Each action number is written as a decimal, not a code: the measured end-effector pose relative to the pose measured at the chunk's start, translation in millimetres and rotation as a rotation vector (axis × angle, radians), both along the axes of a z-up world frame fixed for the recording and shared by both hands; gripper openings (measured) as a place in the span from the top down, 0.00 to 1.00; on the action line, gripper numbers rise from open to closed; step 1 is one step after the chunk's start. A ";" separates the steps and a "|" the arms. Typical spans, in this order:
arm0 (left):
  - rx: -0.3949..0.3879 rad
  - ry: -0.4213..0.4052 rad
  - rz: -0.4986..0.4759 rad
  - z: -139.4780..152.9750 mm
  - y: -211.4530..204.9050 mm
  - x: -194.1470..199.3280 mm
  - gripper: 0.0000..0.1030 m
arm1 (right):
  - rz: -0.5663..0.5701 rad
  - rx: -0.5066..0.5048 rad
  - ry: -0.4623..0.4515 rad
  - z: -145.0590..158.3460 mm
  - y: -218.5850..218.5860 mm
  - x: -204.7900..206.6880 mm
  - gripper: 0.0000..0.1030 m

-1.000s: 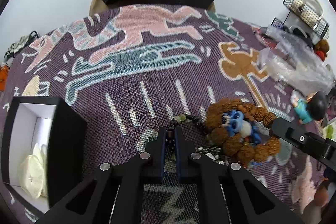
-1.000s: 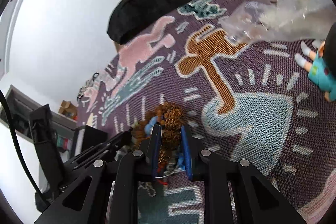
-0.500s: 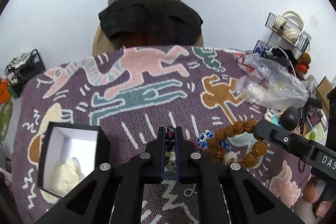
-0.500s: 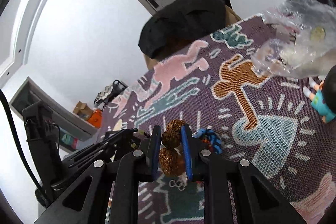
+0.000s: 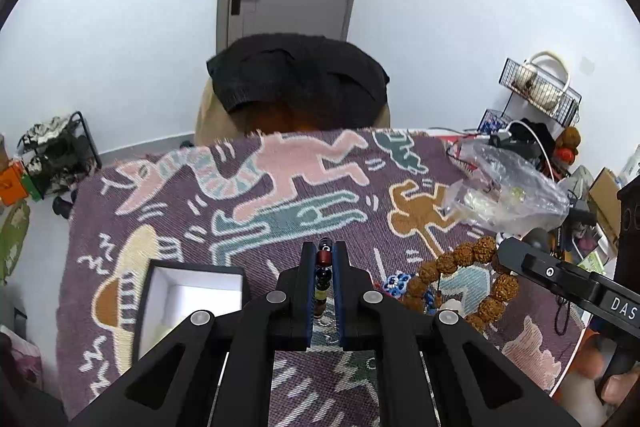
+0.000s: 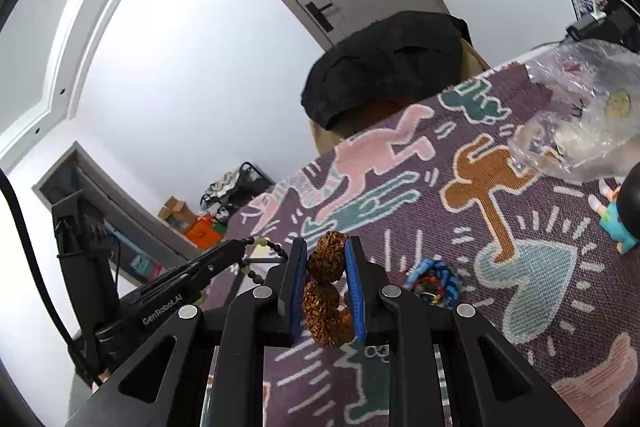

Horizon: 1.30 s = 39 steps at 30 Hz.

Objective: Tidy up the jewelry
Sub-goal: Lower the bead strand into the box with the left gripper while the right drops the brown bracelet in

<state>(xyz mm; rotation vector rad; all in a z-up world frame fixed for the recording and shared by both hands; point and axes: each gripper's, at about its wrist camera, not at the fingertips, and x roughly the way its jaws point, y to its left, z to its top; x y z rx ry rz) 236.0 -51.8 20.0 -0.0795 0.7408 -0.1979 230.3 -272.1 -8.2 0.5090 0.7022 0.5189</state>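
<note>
Holding one piece apiece, both grippers hang above the bench.

Left gripper (image 5: pixel 324 267): fingers (image 5: pixel 307 279) nearly closed, pinching a slim strand of small beads (image 5: pixel 323 277). Dark, red and pale beads run lengthwise along the finger line; the rest of the strand loops out past the tips, as the right wrist view shows.

Right gripper (image 6: pixel 326 267): fingers (image 6: pixel 354 287) set a little apart, clamped on the knobbly brown seed bracelet (image 6: pixel 328 283). Two or three seeds sit between the pads; the remaining loop dangles below and to the left of the tips.

Box (image 5: pixel 192 295): one, black outside, white inside, lid off, mouth upward. Lies low and to the left of the left fingers, near them; well apart from the right gripper, with the left gripper in between. Judgement: if the box is the destination, the left hand is the nearer, and its strand would go down and leftward.

Blue beaded piece (image 6: pixel 430 277): one, lying on the patterned cloth (image 5: pixel 240 227) between the two grippers, just right of the right fingers.

Count of jewellery in view: three pieces, two lifted, one on the cloth.

Other items, far right: one clear plastic bag (image 6: pixel 580 115), one small figurine (image 6: pixel 618 211).
</note>
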 end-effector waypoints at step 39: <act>-0.077 0.073 0.261 -56.0 128.2 -20.2 0.26 | 0.201 -0.155 -0.007 6.6 139.1 18.0 0.80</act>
